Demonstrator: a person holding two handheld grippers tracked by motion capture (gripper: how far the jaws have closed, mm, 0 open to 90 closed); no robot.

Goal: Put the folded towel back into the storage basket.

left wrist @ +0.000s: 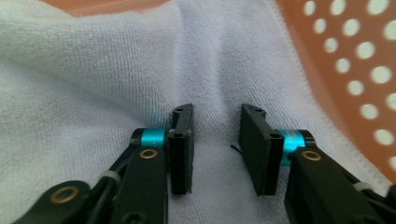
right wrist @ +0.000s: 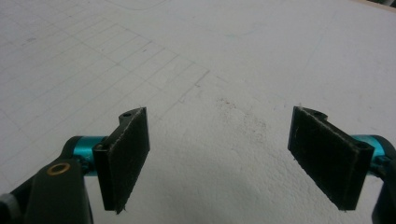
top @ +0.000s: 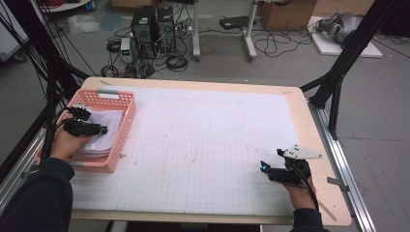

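A folded pale lilac towel [top: 110,126] lies in a pink plastic basket [top: 126,126] at the table's left edge. My left gripper [top: 95,122] reaches down into the basket onto the towel. In the left gripper view the towel [left wrist: 93,70] lies under my left gripper [left wrist: 215,109], whose jaws stand part-way apart with a low ridge of cloth between them; the basket's perforated wall [left wrist: 355,56] is at the right. My right gripper [top: 270,159] rests near the table's front right, open over the bare white mat [right wrist: 219,56] with nothing between its jaws [right wrist: 219,112].
A white gridded mat [top: 203,145] covers most of the wooden table [top: 309,125]. Black frame posts stand at the table's left and right sides. Computer towers [top: 152,26], cables and boxes sit on the floor beyond the far edge.
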